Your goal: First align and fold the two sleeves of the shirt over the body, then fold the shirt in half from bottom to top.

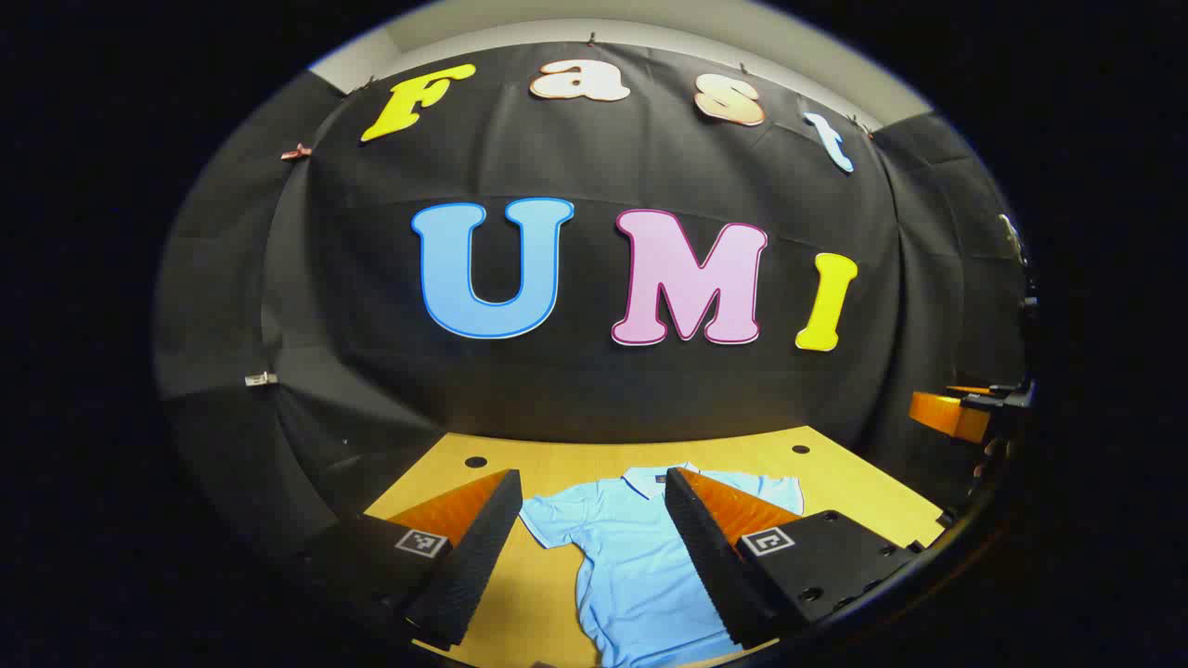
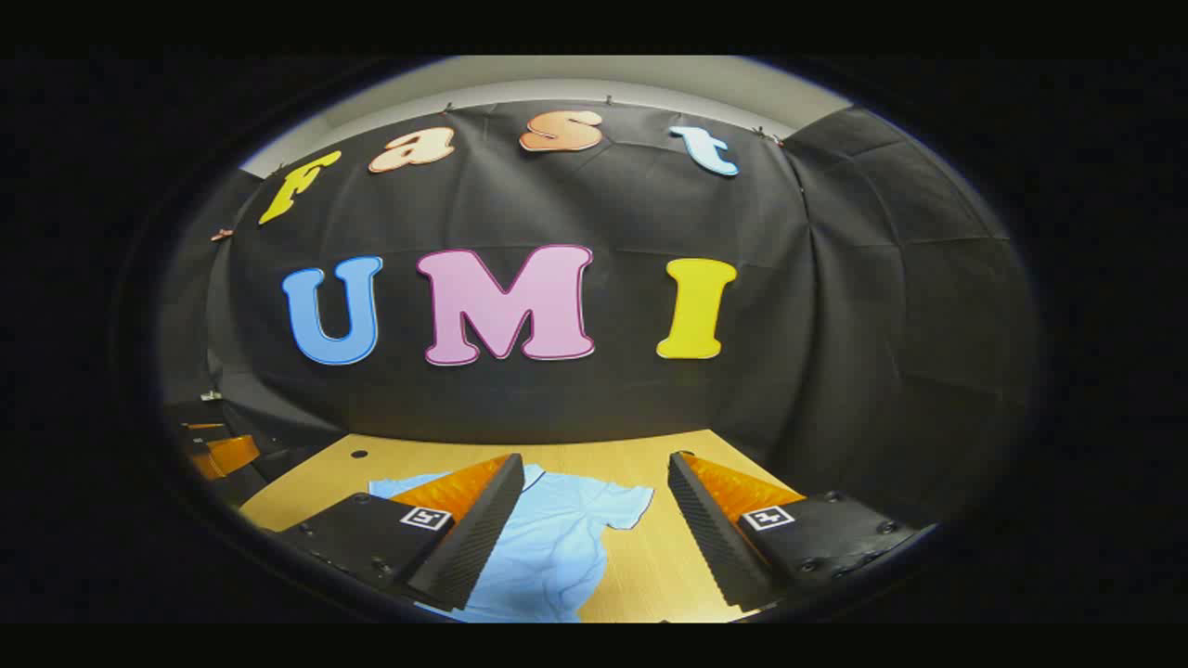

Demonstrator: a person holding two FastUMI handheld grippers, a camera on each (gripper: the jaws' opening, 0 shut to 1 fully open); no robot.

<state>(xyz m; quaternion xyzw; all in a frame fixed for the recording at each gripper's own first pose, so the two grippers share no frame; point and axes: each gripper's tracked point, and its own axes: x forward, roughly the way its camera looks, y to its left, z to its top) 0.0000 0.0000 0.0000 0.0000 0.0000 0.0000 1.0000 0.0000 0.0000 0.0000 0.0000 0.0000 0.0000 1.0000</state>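
your left gripper (image 1: 594, 520) hangs above the table (image 1: 835, 482) with its jaws wide and nothing between them. your right gripper (image 2: 594, 506) is the same, wide and empty. the shirt (image 1: 631, 566) lies flat on the table, collar (image 1: 650, 479) toward the far wall and both sleeves spread out to the sides, so no fold looks started yet. in the left gripper view one sleeve (image 1: 548, 515) sits just inside your left finger, while the other is partly hidden behind the right finger. in the right gripper view a sleeve (image 2: 622, 506) lies between your fingers, nearer the left one. holding both grippers high and open likely suits a first approach: you can see each sleeve before you come down on it. i judge the sleeve folds come next, one gripper per sleeve. pinch only the top cloth layer, or the body may drag along.
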